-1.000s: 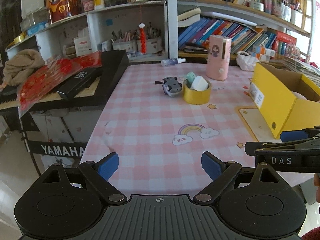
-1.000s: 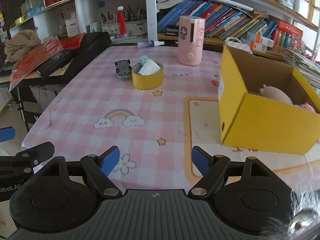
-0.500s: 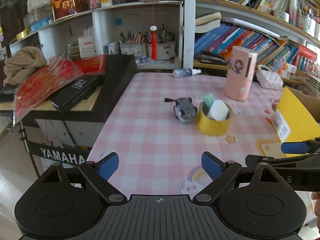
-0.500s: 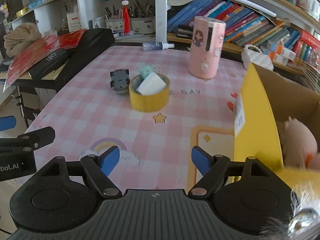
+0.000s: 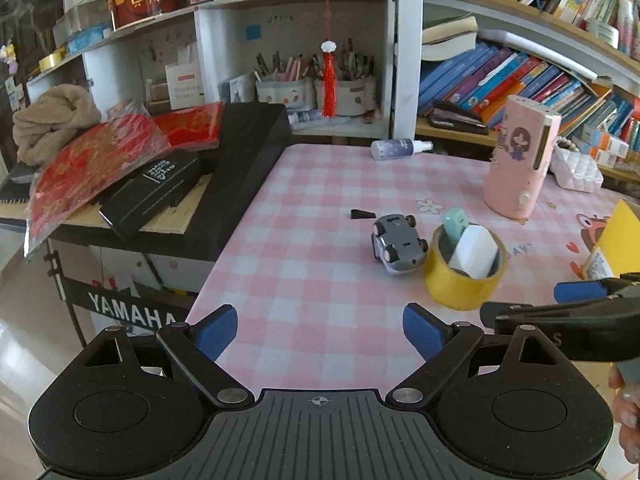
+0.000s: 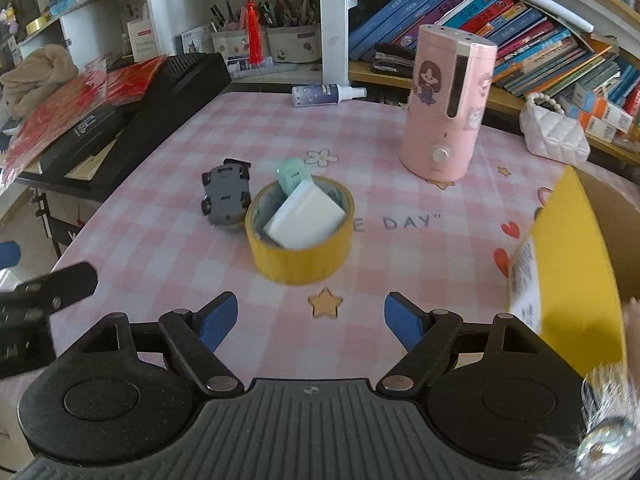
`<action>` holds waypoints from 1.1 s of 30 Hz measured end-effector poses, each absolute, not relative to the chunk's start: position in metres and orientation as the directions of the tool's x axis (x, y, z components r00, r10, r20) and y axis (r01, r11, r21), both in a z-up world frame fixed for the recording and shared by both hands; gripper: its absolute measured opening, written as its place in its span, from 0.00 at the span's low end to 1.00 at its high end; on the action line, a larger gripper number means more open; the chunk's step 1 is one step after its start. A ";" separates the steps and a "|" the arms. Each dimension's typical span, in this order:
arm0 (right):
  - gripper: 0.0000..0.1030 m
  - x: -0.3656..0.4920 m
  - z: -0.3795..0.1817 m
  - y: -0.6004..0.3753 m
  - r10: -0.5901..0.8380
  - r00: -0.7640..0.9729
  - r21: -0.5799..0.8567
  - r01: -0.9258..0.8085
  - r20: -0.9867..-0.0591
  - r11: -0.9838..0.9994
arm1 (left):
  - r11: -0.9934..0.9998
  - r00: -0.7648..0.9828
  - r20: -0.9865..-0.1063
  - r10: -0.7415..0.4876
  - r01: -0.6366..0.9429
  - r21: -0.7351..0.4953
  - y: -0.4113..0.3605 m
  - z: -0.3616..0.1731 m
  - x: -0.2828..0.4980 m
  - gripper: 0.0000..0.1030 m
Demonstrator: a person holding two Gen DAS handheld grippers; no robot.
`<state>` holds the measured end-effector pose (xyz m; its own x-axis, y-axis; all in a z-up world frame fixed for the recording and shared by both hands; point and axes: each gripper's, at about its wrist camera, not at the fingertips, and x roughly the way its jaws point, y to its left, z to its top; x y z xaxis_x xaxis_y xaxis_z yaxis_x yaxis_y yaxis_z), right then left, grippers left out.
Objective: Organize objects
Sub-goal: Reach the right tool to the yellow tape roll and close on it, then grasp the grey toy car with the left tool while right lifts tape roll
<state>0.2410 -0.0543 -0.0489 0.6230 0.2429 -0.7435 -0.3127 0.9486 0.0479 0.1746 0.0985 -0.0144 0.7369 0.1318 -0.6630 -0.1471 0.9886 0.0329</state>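
A yellow tape roll (image 6: 301,235) stands on the pink checked table, with a white block (image 6: 306,216) and a mint green item (image 6: 291,175) inside it. A grey toy car (image 6: 226,196) lies on its roof, touching the roll's left side. The same roll (image 5: 464,273) and car (image 5: 398,245) show in the left wrist view. My right gripper (image 6: 308,320) is open and empty, just short of the roll. My left gripper (image 5: 320,330) is open and empty, near the table's front left edge.
A yellow cardboard box (image 6: 568,264) stands at the right. A pink humidifier (image 6: 446,104) and a spray bottle (image 6: 326,94) are at the back. A black keyboard case with red packets (image 5: 168,168) lies left of the table. Bookshelves stand behind.
Both grippers have moved forward toward the tape roll and the toy car, which look larger and closer now. Both stay open.
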 end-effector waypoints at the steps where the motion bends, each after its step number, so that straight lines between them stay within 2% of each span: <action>1: 0.79 0.247 -0.051 -0.052 0.244 0.620 0.048 -0.315 -0.746 0.948 | 0.988 0.734 -0.666 0.134 -0.149 0.034 0.099 -0.015 0.177 0.89; 8: 0.90 0.279 -0.063 -0.034 0.231 0.631 0.025 -0.317 -0.741 0.948 | 0.986 0.710 -0.690 0.141 -0.166 0.030 0.103 -0.022 0.192 0.89; 18: 0.90 0.319 -0.083 -0.014 0.214 0.617 -0.008 -0.336 -0.758 0.942 | 0.984 0.681 -0.718 0.145 -0.178 0.031 0.105 -0.031 0.202 0.89; 20: 0.84 0.323 -0.085 -0.013 0.213 0.617 -0.016 -0.344 -0.758 0.939 | 0.984 0.681 -0.718 0.145 -0.176 0.031 0.105 -0.032 0.205 0.89; 22: 0.83 0.325 -0.083 -0.014 0.227 0.610 -0.007 -0.356 -0.759 0.935 | 0.985 0.683 -0.717 0.141 -0.170 0.031 0.104 -0.032 0.208 0.89; 29: 0.82 0.307 -0.040 -0.036 0.281 0.694 0.031 -0.349 -0.663 0.936 | 0.991 0.695 -0.712 0.104 -0.130 0.018 0.094 -0.035 0.228 0.89; 33: 0.82 0.299 -0.017 -0.055 0.264 0.742 0.048 -0.300 -0.616 0.953 | 0.995 0.711 -0.699 0.073 -0.104 -0.002 0.083 -0.038 0.246 0.89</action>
<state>0.2993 -0.0546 -0.0166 0.7420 0.2640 -0.6162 -0.2995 0.9529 0.0475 0.2464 0.0829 -0.0375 0.7113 0.0734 -0.6990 -0.1041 0.9946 -0.0015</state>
